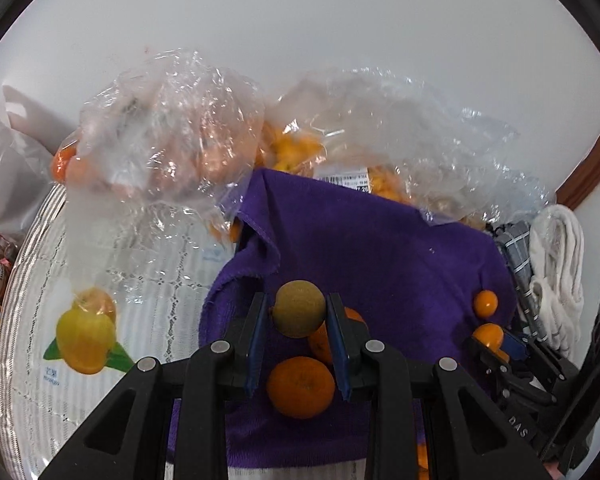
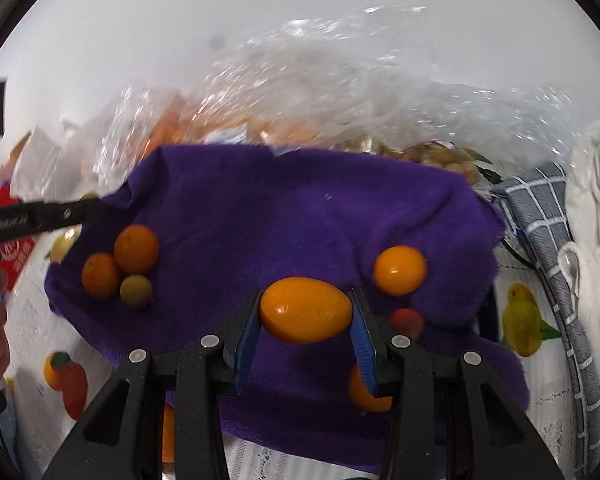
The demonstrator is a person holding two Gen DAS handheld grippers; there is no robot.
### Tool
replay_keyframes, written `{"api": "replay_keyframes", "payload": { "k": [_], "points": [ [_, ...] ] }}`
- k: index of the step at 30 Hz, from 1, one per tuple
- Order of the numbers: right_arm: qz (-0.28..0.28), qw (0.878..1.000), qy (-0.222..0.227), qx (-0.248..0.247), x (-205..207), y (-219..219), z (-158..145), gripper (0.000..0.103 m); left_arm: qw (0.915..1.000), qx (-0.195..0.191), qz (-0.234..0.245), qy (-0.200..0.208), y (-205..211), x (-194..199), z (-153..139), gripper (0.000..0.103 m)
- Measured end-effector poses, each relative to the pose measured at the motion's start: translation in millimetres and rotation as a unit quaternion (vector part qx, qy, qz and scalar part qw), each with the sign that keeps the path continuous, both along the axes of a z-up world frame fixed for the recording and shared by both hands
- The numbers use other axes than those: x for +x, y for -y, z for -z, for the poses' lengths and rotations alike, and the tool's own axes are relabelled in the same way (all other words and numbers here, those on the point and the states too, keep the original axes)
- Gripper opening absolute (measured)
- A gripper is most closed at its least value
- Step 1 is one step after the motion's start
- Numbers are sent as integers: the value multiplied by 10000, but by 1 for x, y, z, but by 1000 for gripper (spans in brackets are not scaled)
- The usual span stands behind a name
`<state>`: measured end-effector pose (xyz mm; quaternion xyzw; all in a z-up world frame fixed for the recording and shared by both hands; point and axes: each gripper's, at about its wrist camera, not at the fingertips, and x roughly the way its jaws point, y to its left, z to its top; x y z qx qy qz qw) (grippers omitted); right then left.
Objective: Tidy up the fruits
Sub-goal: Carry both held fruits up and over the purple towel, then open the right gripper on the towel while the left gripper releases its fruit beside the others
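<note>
Left tongs (image 1: 299, 314) pinching round greenish-brown fruit (image 1: 299, 309), right tongs (image 2: 305, 312) squeezing glossy oval orange kumquat (image 2: 305, 309), both hovering over purple fleece cloth (image 2: 260, 216). Probably risking slick skin squirting out, rolling off cloth.

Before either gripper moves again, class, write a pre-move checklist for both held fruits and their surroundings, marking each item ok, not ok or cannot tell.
1. Left gripper closed on the greenish-brown fruit: ok.
2. Right gripper closed on the oval orange fruit: ok.
3. Both fruits lifted clear of the purple cloth: cannot tell.
4. Loose oranges directly beneath the left gripper: not ok.
5. Plastic bags away from both grippers: ok.
</note>
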<state>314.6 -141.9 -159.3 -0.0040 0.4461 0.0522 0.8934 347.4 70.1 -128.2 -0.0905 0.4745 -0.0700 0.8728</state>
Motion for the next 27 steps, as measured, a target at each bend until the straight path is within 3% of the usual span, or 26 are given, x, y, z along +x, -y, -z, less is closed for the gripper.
{"api": "replay_keyframes", "payload": {
  "k": [6,11,19,27],
  "points": [
    [-178,9996,-137,-166,-2,-9,9,42,9996,227,-1,-154,9,1,14,28],
    [-99,9997,-194,-109,-3,-6,12,42,9987,516,32,-14,15,-2,14,28],
    [-23,10000,-45,22,-12,3,-6,54,9993,348,0,-120,12,2,14,28],
    [269,9993,239,77,-45,10,-39,55,9993,202,138,-266,14,1,10,28]
  ]
}}
